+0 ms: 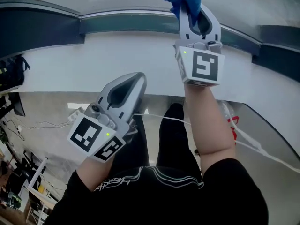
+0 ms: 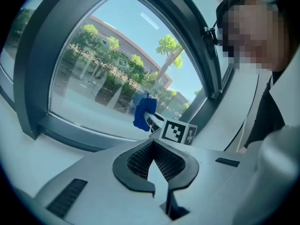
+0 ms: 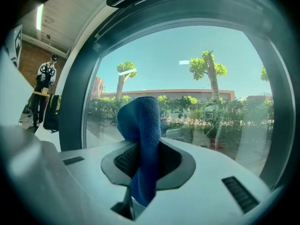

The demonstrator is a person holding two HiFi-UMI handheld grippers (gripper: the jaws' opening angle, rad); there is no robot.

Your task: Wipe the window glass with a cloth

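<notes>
Fingers [image 3: 123, 159] of the right gripper [image 1: 189, 8] are clamped on a blue cloth [image 3: 142, 135], held up at the window glass [image 3: 197, 74].

The cloth stands out of the fingers in a folded bunch, close before the lower part of the pane, but whether it touches the glass cannot be told. The left gripper [image 1: 139, 78] hangs lower and nearer the person, its fingers [image 2: 136, 161] pressed together with nothing between them. Trees and a low building show through the glass inside the dark window frame [image 2: 35, 78].
</notes>
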